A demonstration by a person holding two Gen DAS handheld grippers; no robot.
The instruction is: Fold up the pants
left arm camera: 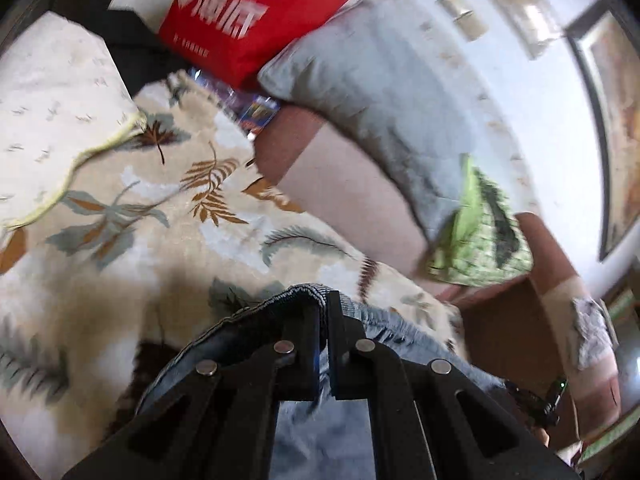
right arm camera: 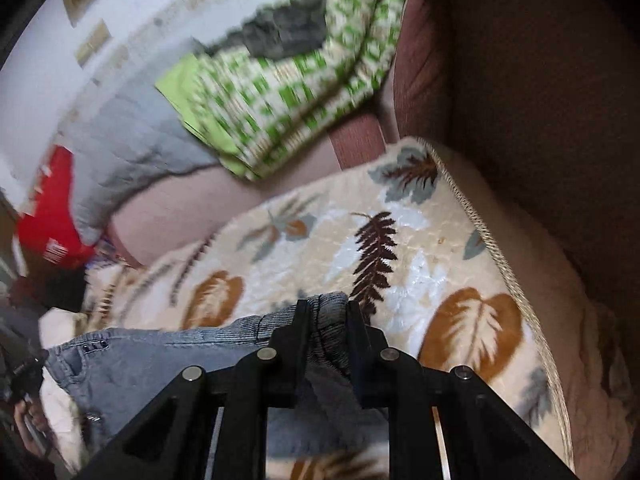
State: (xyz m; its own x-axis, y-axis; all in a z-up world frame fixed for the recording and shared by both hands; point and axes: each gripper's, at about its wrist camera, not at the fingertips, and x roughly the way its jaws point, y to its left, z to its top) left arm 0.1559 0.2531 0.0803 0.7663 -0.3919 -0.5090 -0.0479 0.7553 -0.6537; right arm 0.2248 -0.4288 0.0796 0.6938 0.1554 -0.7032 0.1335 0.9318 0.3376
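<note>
**Trainee:** Pants [right arm camera: 168,356], blue denim, are gripped at one edge by both tools, with the rest hanging down over the leaf-print blanket [right arm camera: 400,248] on the sofa [right arm camera: 520,100]. Is that right?

**Coach:** Yes. The left tool [left arm camera: 325,308] is fully closed, its fingers [left arm camera: 304,344] pinching a thin fold of the denim edge. The right tool [right arm camera: 326,308] stands slightly apart because a thicker bunch of seam fills the gap; the pads press on it.

**Trainee:** So both grips look sound. What makes this step go well?

**Coach:** I judge this to be the lift-and-carry of a fold. Keep the two tools level with each other so the held edge stays straight. Hold the cloth taut between them, not stretched.

**Trainee:** And the landing?

**Coach:** Bring the edge over the part lying on the blanket and line up the seams before lowering. Set it down flat, then release both together.

**Trainee:** Anything to watch?

**Coach:** The left pinch is shallow, so a jerk could slip it. Steer clear of the green checked cushion [right arm camera: 288,76] and the grey pillow [left arm camera: 372,76] behind.
</note>
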